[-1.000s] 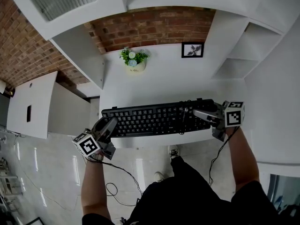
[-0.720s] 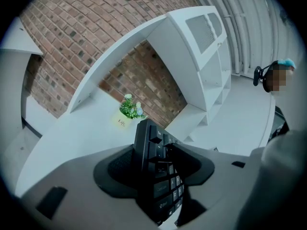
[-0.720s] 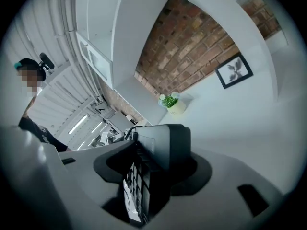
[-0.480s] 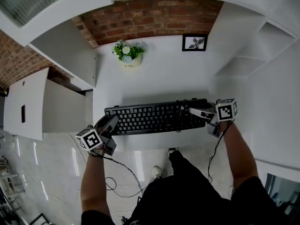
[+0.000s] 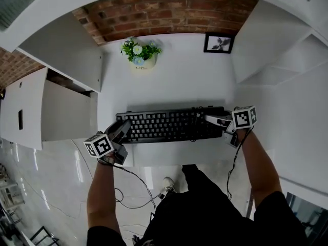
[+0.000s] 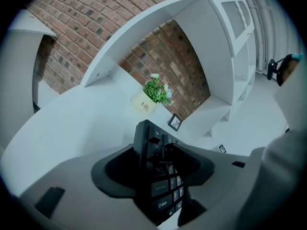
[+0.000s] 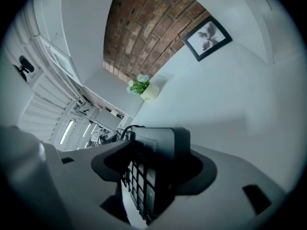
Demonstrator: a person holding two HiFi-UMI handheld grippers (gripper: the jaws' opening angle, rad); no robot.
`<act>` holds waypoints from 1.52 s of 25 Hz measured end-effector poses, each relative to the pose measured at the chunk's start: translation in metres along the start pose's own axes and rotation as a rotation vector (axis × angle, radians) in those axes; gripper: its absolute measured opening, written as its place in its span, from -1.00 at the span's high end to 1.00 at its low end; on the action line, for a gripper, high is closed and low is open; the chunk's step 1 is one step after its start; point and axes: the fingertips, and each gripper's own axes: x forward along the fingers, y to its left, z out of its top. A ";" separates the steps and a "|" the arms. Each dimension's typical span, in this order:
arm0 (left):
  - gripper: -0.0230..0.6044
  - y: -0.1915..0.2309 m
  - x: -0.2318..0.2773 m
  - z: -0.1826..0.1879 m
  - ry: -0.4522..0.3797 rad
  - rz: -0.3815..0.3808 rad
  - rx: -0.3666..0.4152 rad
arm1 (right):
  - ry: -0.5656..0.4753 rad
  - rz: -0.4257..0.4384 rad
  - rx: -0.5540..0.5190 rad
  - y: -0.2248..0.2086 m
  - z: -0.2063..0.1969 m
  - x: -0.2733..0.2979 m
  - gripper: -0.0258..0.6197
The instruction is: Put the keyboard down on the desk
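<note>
While it is long, rigid and would swing if taken at one end, the keyboard [image 5: 171,125] is held at both short ends. It lies keys up, lengthwise along the front edge of the desk [image 5: 169,81] and just inside that edge. A thin shadow along its far side puts it at or very near the white top; whether it bears on the top cannot be told.

- **Left gripper** [image 5: 121,131]: jaws closed on the keyboard's left end. Its own view shows the Esc and Shift keys pinched between them. It comes in from the front left corner of the desk.
- **Right gripper** [image 5: 216,120]: jaws closed on the right end, with the block of end keys between them. It comes in from the front right side. Both hands sit outboard of the ends, likely so that nothing lies under the keyboard as it meets the desk.
- **Stage, as a judgement:** this fits either the last of a lowering or a keyboard already resting and not yet let go.
- **Plant pot** [image 5: 138,55]: at the back edge, left of middle.
- **Picture frame** [image 5: 219,42]: at the back edge towards the right corner, against the brick wall [image 5: 169,9]. Both are well apart from the keyboard, which leaves the front strip free for it.
- **Cable** [image 5: 134,188]: trails from the left gripper down to the floor.
</note>
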 end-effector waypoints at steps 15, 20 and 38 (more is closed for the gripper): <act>0.07 0.016 0.010 -0.015 0.066 0.154 0.028 | 0.016 -0.175 -0.026 -0.020 -0.002 0.006 0.00; 0.06 0.018 0.013 -0.015 0.062 0.197 0.052 | 0.004 -0.245 -0.041 -0.028 -0.001 0.005 -0.05; 0.04 0.014 0.006 -0.001 0.017 0.369 0.240 | -0.089 -0.635 -0.250 -0.040 0.014 -0.008 -0.16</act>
